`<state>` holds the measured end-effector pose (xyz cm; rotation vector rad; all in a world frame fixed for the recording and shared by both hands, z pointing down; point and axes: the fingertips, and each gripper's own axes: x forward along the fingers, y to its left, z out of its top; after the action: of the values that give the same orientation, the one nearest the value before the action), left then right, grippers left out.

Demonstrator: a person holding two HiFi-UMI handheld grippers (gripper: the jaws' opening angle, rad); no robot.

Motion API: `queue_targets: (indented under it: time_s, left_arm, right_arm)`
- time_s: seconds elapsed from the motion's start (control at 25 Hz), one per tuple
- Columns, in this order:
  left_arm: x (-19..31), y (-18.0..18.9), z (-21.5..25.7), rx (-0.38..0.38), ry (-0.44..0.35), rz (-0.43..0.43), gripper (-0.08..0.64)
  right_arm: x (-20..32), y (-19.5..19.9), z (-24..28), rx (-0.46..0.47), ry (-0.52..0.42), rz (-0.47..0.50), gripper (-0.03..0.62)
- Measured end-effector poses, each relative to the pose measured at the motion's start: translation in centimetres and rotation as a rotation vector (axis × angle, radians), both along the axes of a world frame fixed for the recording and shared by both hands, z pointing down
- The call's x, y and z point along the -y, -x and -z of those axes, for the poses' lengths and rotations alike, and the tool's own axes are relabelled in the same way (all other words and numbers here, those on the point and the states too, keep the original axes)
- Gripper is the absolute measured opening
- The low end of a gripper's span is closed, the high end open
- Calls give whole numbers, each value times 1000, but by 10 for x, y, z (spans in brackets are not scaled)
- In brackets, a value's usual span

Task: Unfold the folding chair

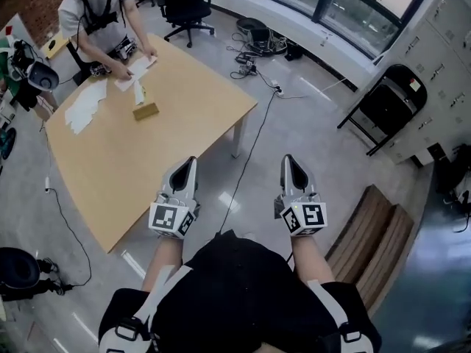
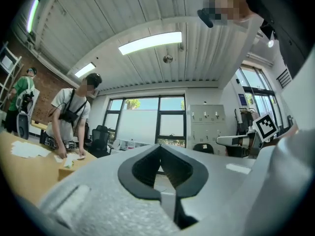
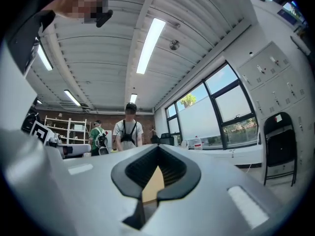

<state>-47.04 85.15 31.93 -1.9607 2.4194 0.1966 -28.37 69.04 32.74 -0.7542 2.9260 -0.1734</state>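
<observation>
Folding chair (image 1: 386, 103) stands folded, upper right of frame, well off; my right gripper (image 1: 289, 160) nearer than left gripper (image 1: 189, 162); fingers clenched, empty.

Wooden desk (image 1: 147, 160), person (image 1: 99, 13) bent over white papers (image 1: 85, 109) at its far edge, small box (image 1: 145, 110) nearby, black office chair (image 1: 184, 6) beyond, cable (image 1: 243, 171) across the floor (image 1: 302, 134)

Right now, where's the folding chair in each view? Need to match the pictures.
Head view: folding chair at upper right, folded, leaning beside the white lockers.
Left gripper view: small, right of centre in the background, only its dark top showing, under the lockers.
Right gripper view: far right edge, standing folded below the lockers.
Shared landmark: the white lockers.
</observation>
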Motion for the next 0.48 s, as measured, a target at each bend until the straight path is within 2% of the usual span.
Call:
queue_targets:
  time_s: [0.28,0.48]
  left_arm:
    - [55,-23,-9,-5,5,-184,3]
    - [87,-59,-15,1,-7,-324,3]
  right_arm:
    - [17,-51,-5,6,2,-180,5]
    - [23,-99,-10,7,11,-310,5]
